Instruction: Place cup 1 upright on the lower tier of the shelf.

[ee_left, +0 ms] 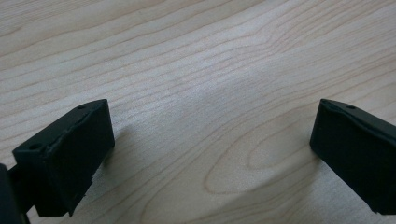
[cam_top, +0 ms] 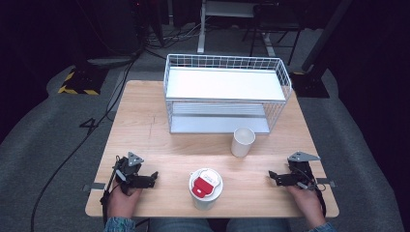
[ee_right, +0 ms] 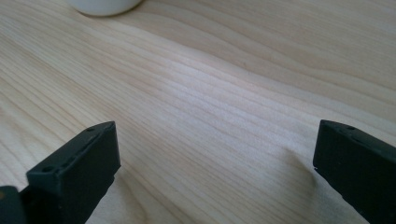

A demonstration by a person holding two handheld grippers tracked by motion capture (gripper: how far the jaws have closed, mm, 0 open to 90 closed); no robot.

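Cups are what the work seems to concern: from the high view, a lidded cup (cam_top: pixel 205 187) with a red tab stands at the counter's (cam_top: pixel 145 125) near edge between the left claw (cam_top: pixel 153 178) and right claw (cam_top: pixel 271 176), an open white cup (cam_top: pixel 242 141) nearer the wire rack (cam_top: pixel 227 94). Nothing looks started. Left gripper view: jaws spread wide over bare wood, empty. Right gripper view: jaws equally wide, empty, a white cup base (ee_right: pixel 103 5) ahead.

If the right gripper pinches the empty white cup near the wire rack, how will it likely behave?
The white cup stands upright and open-topped with nothing visible inside, so it is probably light and may slide or tip if nudged near the rim. Its thin wall looks like paper, so a hard squeeze could dent it. The right gripper is open, apart from it.
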